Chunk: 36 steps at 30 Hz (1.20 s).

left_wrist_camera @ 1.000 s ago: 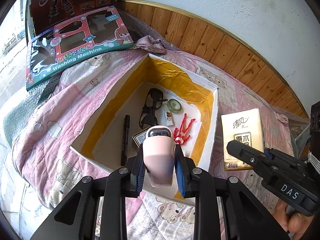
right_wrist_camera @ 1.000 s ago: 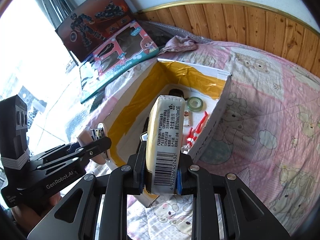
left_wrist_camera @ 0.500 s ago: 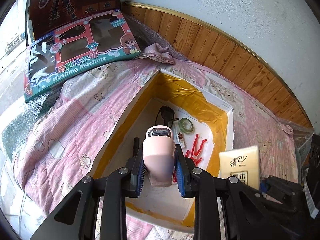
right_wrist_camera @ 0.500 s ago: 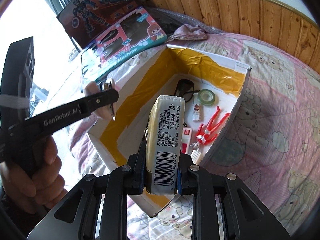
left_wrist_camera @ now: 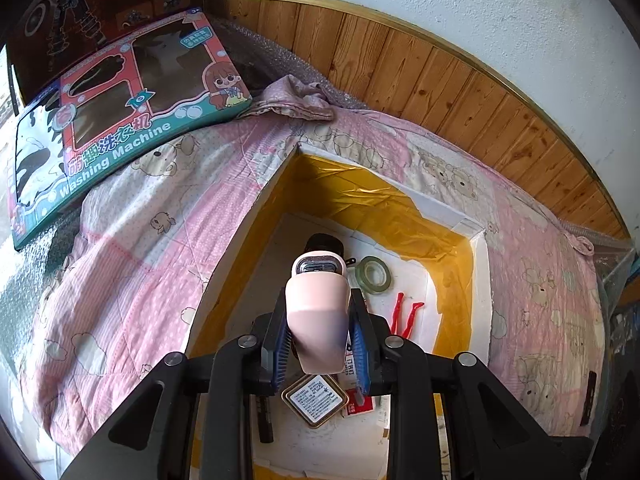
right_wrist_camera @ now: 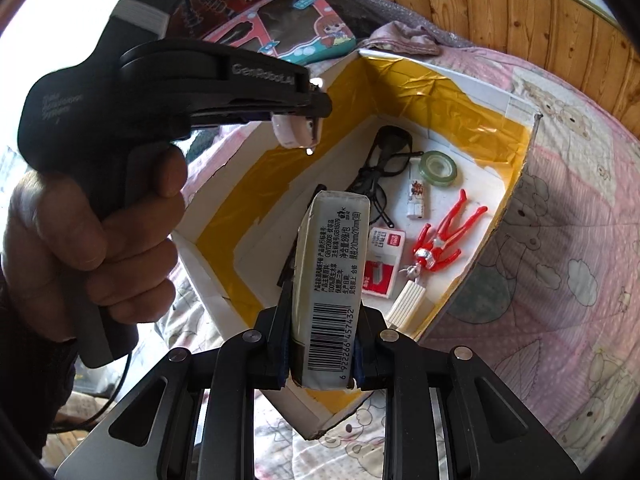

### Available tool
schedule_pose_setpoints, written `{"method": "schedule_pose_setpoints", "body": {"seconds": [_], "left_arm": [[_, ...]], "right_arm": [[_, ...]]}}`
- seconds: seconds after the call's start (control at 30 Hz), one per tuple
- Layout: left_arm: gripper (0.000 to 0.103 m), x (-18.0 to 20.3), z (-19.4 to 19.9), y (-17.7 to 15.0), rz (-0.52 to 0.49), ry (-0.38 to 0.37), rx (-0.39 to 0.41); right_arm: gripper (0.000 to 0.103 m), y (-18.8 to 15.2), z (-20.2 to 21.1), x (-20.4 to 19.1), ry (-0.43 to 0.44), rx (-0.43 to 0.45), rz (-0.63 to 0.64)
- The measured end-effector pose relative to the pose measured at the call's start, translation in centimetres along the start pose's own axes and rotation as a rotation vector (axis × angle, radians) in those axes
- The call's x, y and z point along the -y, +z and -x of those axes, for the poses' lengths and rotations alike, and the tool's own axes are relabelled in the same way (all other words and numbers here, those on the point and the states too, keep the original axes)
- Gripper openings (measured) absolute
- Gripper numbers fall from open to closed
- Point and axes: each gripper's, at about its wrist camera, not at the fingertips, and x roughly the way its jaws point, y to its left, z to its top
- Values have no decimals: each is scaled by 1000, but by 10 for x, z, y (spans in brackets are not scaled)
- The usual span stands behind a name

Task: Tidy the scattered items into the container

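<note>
Both jaws clamp cargo: left gripper (left_wrist_camera: 320, 336) the pink device (left_wrist_camera: 318, 312), right gripper (right_wrist_camera: 322, 344) the tissue pack (right_wrist_camera: 330, 280). Each has swung over the box (right_wrist_camera: 208, 264); release looks next.

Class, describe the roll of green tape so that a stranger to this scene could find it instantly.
Find the white box with gold-taped walls on the pink quilt. Near its far wall, beside the black glasses, lies the roll of green tape: the only ring-shaped, translucent green item there.
</note>
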Motion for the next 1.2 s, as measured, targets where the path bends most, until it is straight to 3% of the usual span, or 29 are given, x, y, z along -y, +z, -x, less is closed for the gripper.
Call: {"method": "schedule_pose_setpoints", "body": {"seconds": [0.3, 0.37, 0.43, 0.57, 0.9, 1.2], "left_arm": [[27, -3, -32, 14, -36, 22, -49], [28, -6, -41, 16, -41, 17, -71], [28, -10, -53, 17, -35, 41, -95], [29, -25, -61, 15, 19, 103, -86], [29, -29, -4, 9, 28, 107, -14], [29, 13, 52, -28, -36, 97, -10]], "right_arm": [[25, 0, -19, -20, -30, -33, 127], [29, 0, -23, -18, -39, -41, 130], [40, 0, -23, -14, -46, -38, 122], [42, 0, -13, 0, -23, -16, 70], [42, -16, 28, 24, -12, 26, 12], [42, -34, 58, 33, -38, 49, 22]]}}
